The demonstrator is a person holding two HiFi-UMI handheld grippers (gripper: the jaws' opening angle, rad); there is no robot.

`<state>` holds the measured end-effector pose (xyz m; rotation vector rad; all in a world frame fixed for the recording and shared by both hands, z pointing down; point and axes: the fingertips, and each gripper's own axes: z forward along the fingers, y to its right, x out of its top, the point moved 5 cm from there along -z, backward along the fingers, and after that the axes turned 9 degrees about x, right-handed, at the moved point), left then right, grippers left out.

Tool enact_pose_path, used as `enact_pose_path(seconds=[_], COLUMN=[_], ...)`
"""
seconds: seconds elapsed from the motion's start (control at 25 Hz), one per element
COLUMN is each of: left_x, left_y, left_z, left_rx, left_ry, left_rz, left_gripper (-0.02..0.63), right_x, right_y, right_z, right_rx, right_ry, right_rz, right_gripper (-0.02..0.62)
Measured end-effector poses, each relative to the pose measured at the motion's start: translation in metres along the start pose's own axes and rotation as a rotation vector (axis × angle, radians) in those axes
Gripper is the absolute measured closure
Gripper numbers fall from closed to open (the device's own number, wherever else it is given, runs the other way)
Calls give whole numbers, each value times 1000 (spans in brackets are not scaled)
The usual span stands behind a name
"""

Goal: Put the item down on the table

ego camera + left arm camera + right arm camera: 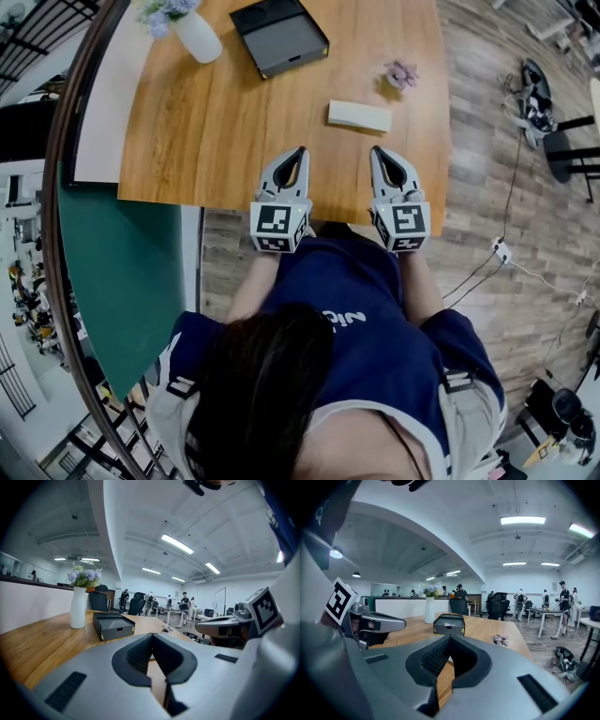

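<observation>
Both claws are closed on nothing, the left claw (300, 154) and right claw (377, 154) at the near edge of the surface (187, 141). The white block (359, 115), probably the item, lies there just ahead of the right claw. Any next move calls for opening first.

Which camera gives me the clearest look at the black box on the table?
The head view: the black box is seen from above, its outline clear, on the far side of the table. The left gripper view shows it low and side-on; the right gripper view shows it smaller, end-on.
</observation>
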<state>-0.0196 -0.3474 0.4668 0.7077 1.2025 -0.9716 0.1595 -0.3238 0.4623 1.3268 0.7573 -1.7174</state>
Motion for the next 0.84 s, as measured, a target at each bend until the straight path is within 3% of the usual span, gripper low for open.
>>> enact_pose_path(seconds=[0.84], left_x=[-1], left_y=[7], left_z=[14], left_rx=[9], left_ry=[-13], left_rz=[12], left_gripper=[604], right_x=[-8], right_y=[21], right_z=[-4], right_rx=[-33], right_ry=[-37], right_rz=[-29], right_gripper=[586])
